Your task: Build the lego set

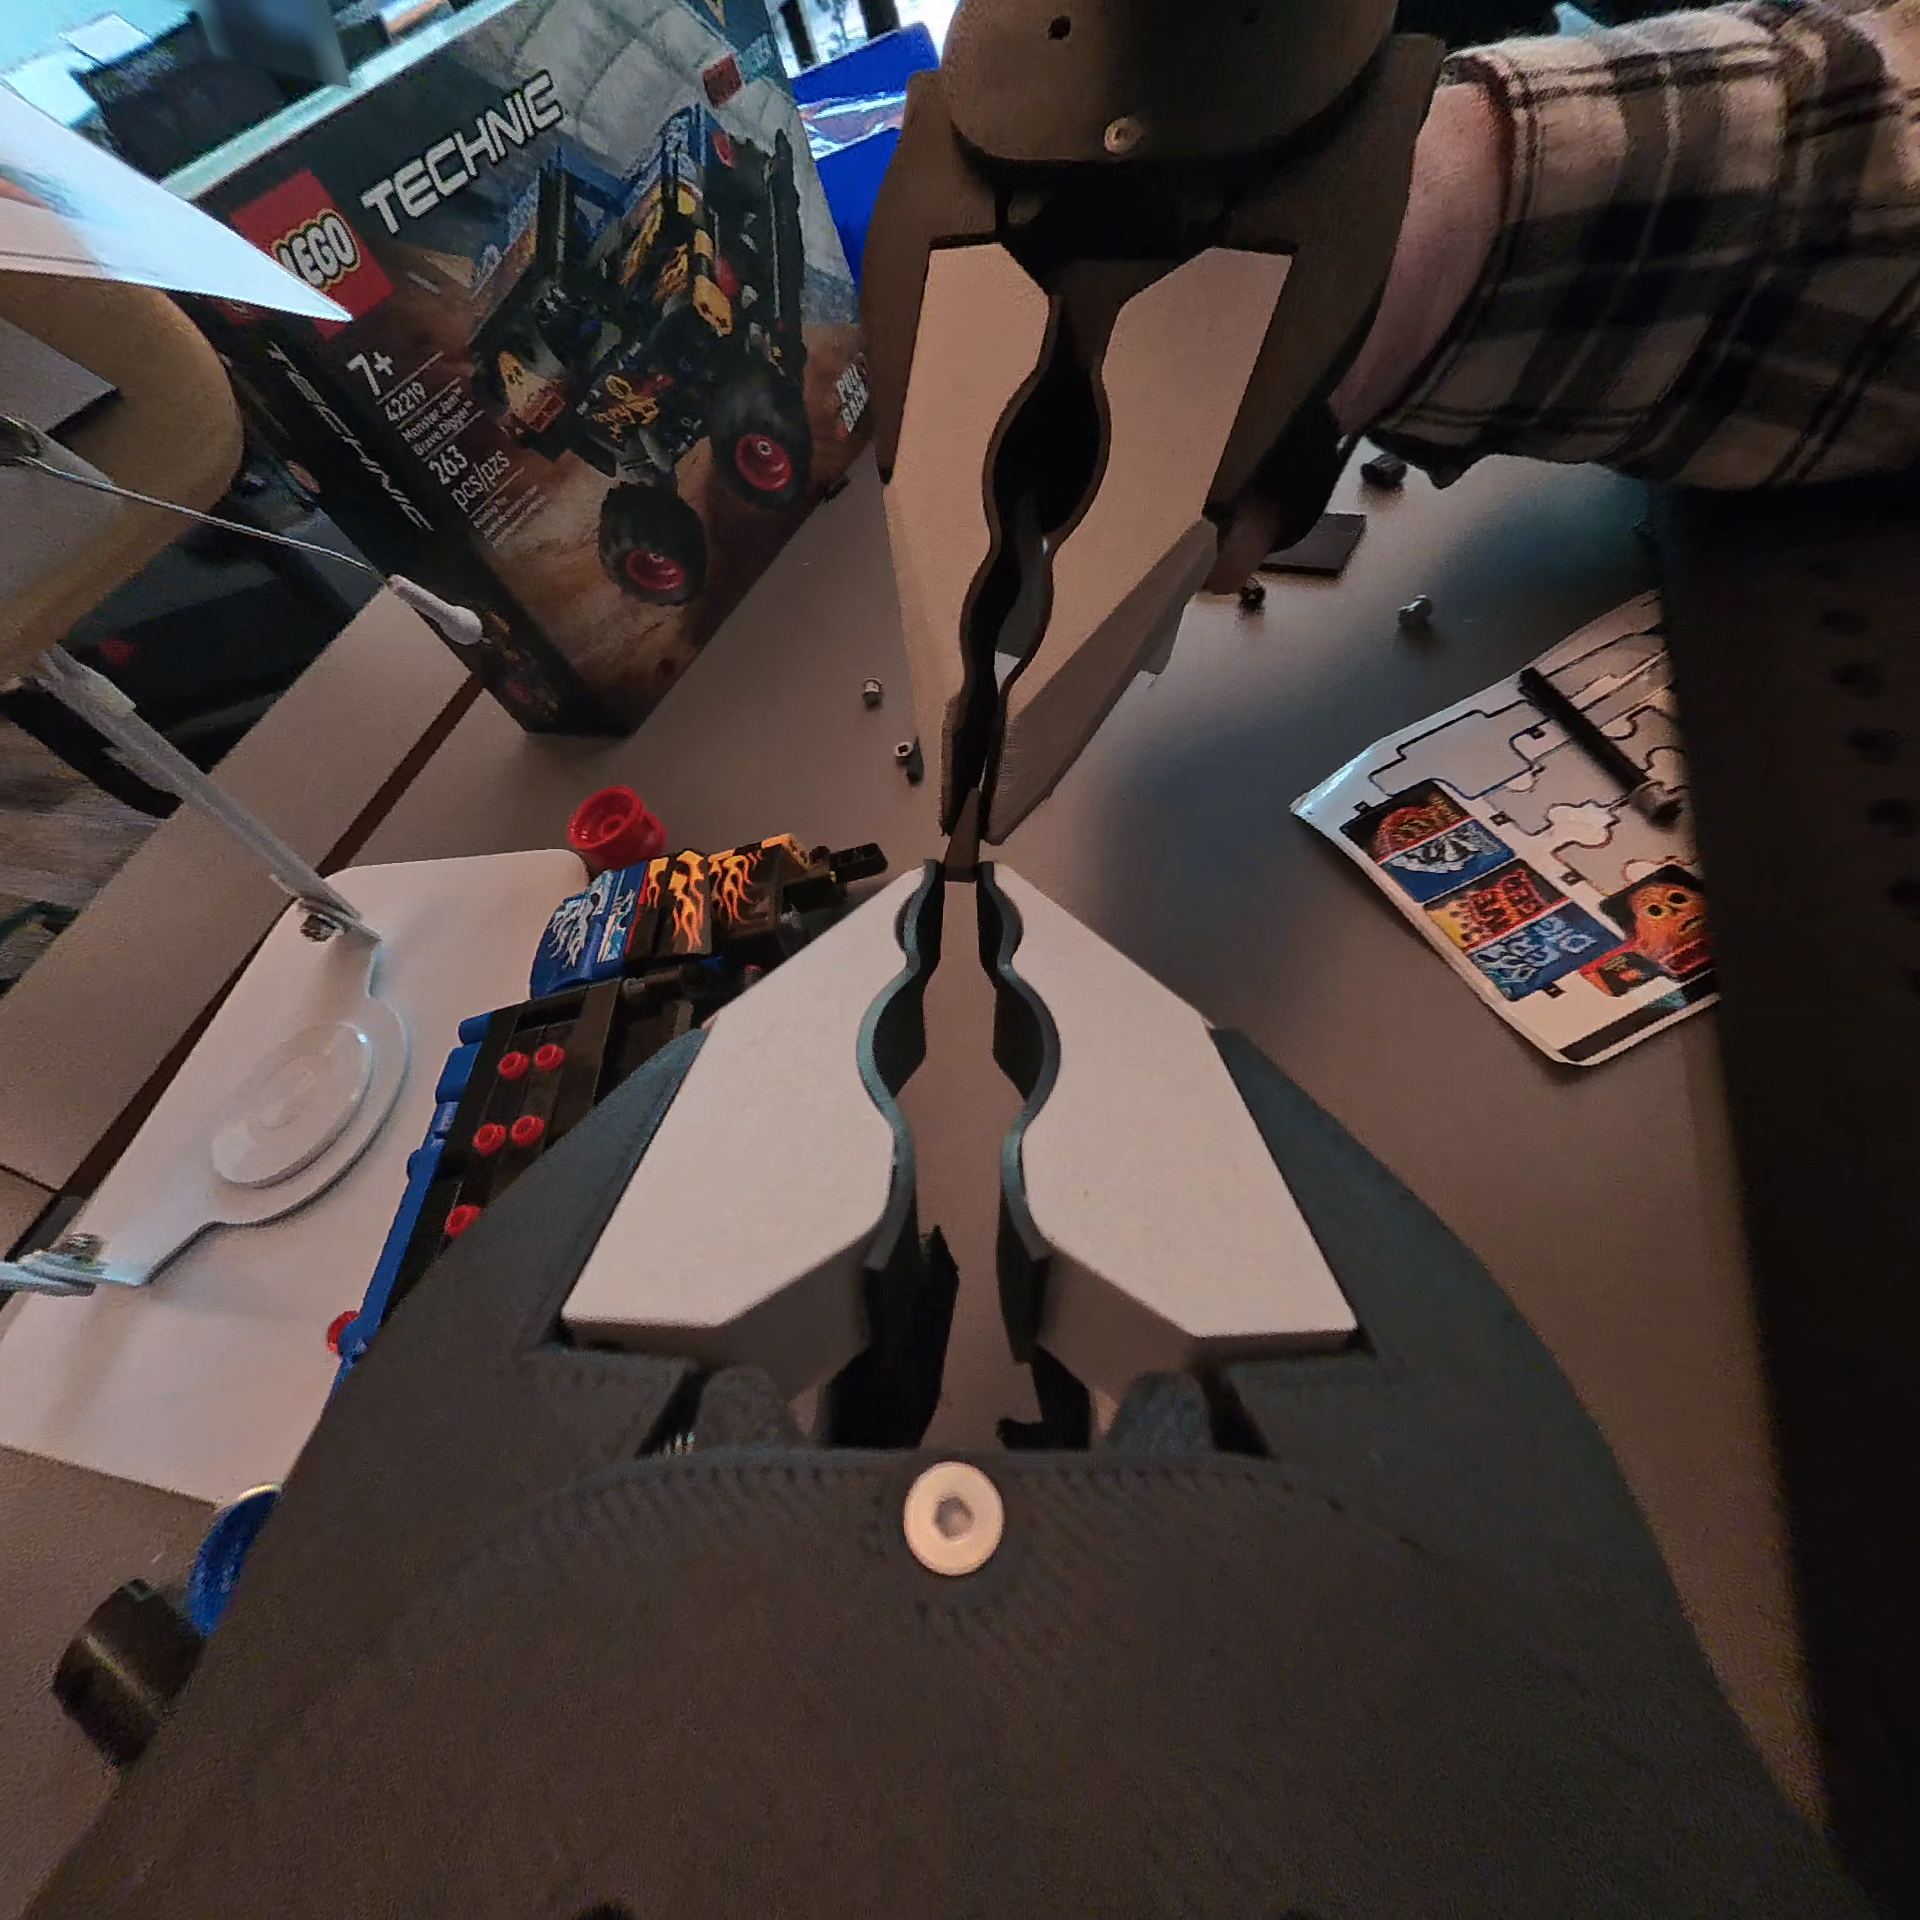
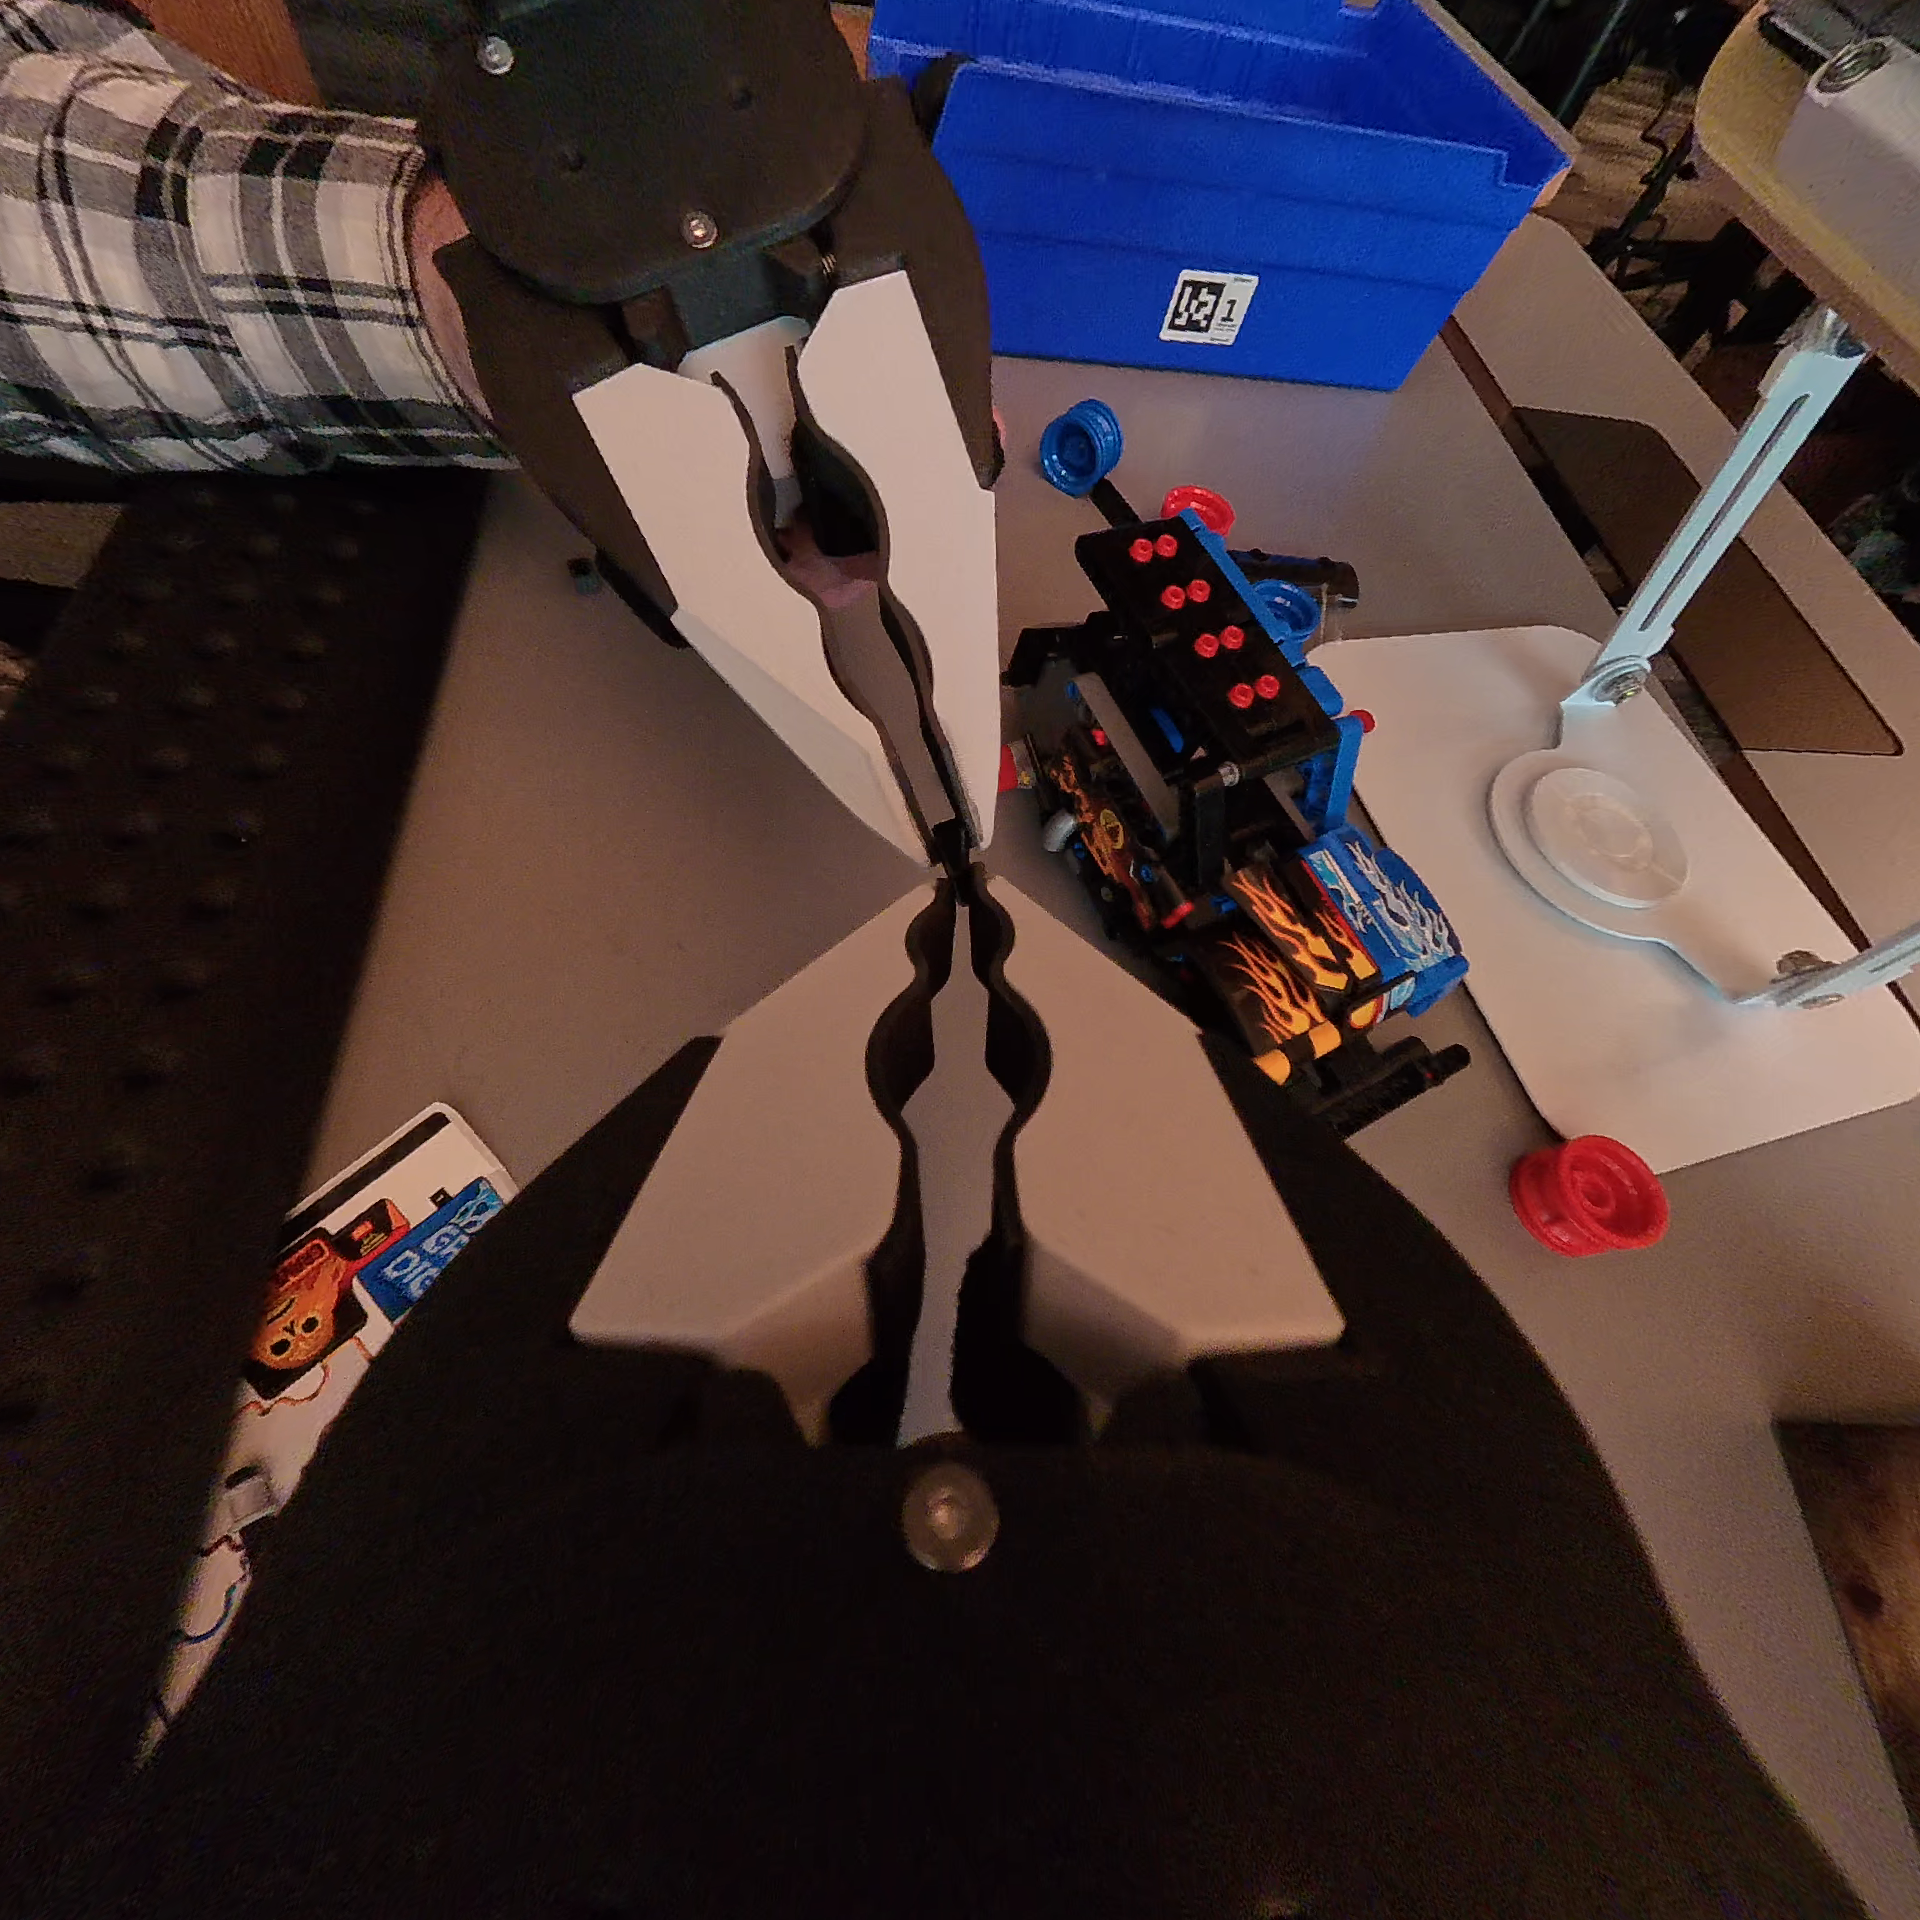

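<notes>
While both grippers' fingers pinch one small dark piece point(image 1: 962, 844) tip-to-tip, truck model point(image 2: 1226, 790) beside — bare table point(image 1: 1195, 935) beneath.

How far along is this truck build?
The truck body looks mostly assembled, flame stickers on, lying on its side. Both grippers, the left hand-held gripper and right hand-held gripper, pinch one small dark piece between them. Left: loose red wheel hub, blue wheel hub, remaining stickers on the sticker sheet.

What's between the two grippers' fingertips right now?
A small dark piece bridges the tips: the left gripper and right gripper both pinch it, tip to tip, above the table. Both wrist views show this.
</notes>
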Action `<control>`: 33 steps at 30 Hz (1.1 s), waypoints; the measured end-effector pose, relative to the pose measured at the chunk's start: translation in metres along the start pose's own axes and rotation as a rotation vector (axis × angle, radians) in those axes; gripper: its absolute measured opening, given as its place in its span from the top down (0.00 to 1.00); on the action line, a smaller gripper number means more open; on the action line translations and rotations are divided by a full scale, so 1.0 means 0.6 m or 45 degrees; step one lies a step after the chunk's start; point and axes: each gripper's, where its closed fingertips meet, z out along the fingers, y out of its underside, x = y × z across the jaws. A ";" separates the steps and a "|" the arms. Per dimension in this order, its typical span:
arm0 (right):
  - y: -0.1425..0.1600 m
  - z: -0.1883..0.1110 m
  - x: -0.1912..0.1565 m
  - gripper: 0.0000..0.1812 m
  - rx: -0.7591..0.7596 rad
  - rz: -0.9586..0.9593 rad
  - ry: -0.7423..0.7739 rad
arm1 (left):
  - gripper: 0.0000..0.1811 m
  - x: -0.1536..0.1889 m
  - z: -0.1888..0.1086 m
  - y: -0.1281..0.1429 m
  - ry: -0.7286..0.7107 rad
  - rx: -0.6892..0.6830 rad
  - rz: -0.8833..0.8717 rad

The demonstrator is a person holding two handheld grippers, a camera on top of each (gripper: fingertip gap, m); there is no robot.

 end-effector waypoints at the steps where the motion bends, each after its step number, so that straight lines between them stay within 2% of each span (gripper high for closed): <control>1: 0.001 0.000 0.002 1.00 -0.003 -0.005 0.009 | 0.97 -0.001 0.001 0.001 -0.015 -0.001 0.017; 6: 0.004 0.002 0.010 1.00 -0.022 -0.056 0.073 | 0.97 -0.011 0.001 0.001 -0.137 -0.050 0.206; 9: -0.001 -0.008 0.020 0.96 -0.039 -0.143 0.161 | 0.97 -0.022 0.000 0.014 -0.243 -0.199 0.438; 13: -0.006 -0.004 0.020 0.98 -0.096 -0.295 0.250 | 0.97 -0.022 0.002 0.014 -0.264 -0.299 0.576; 17: 0.008 0.011 0.027 1.00 -0.177 -0.335 0.303 | 0.98 -0.031 0.005 0.017 -0.282 -0.403 0.671; 21: 0.016 0.015 0.039 1.00 -0.158 -0.251 0.313 | 0.98 -0.035 0.012 0.015 -0.245 -0.422 0.627; 25: 0.016 0.011 0.037 1.00 -0.079 -0.084 0.214 | 0.98 -0.049 0.014 0.022 -0.258 -0.463 0.642; 29: 0.008 0.009 0.042 1.00 -0.078 -0.152 0.275 | 0.97 -0.045 0.018 0.019 -0.220 -0.455 0.643; 33: 0.015 0.019 0.046 1.00 -0.155 -0.242 0.338 | 0.97 -0.043 0.020 0.025 -0.200 -0.499 0.688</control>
